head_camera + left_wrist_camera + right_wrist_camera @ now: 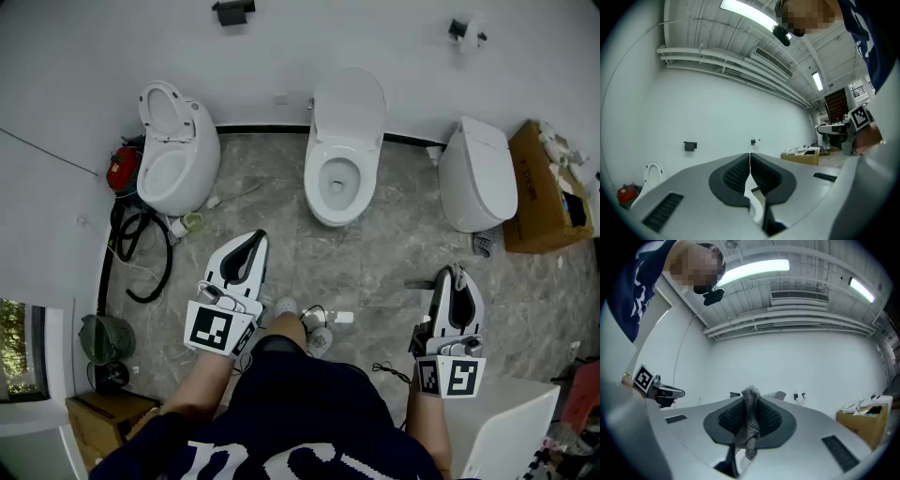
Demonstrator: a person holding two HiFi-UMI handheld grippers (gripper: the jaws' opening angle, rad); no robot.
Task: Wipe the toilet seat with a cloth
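Note:
Three white toilets stand against the far wall. The middle toilet (343, 150) has its lid raised and its seat (322, 194) down, about a stride ahead of me. In the head view both grippers are held low in front of my body, well short of that toilet. My left gripper (251, 242) (750, 157) is shut with nothing between its jaws. My right gripper (458, 274) (751, 397) is shut on a grey checked cloth (750, 423), which pokes out above the jaws and hangs down between them.
The left toilet (174, 150) has lid and seat raised; the right toilet (478, 173) is closed. A cardboard box (544, 187) sits far right. A red canister (123, 169), black hose (141, 253) and fan (98, 337) crowd the left wall. A white chair (511, 431) is beside my right arm.

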